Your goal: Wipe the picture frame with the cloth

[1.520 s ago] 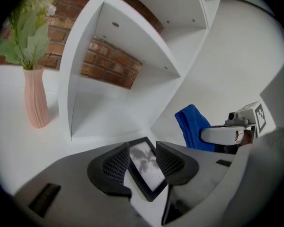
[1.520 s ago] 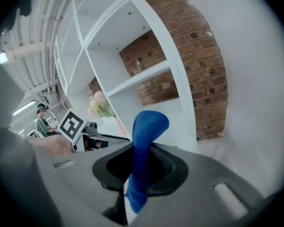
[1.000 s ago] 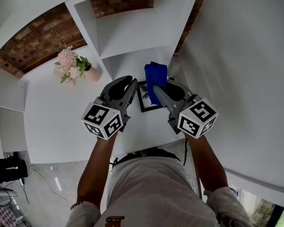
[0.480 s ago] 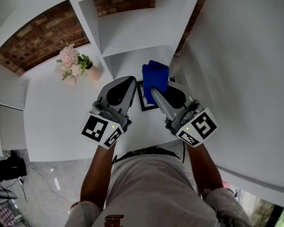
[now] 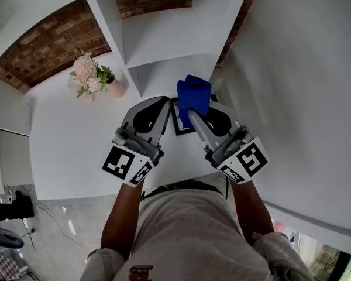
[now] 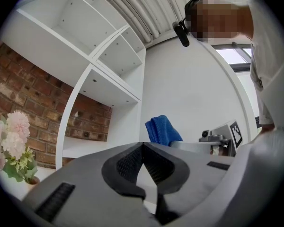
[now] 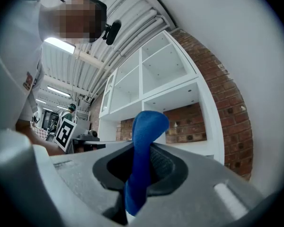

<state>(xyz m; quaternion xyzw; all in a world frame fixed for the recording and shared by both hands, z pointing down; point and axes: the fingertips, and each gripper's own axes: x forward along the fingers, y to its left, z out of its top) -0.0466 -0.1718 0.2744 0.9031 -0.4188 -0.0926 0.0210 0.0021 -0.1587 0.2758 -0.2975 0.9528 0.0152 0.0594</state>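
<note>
I am pinching the cloth (image 7: 149,124) tight in my right tool (image 7: 142,148) against slipping; my left tool (image 6: 143,145) is closed, empty. The picture frame (image 5: 176,124) is lying flat, below and between both tools.

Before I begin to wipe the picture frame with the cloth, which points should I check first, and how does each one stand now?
1. Cloth clamped in the right gripper: ok.
2. Left gripper steadying the picture frame: not ok; its jaws are shut together on nothing.
3. Frame in sight between the two grippers: ok.
4. Cloth touching the frame: cannot tell.
5. Vase of flowers well aside from the frame: ok.
</note>
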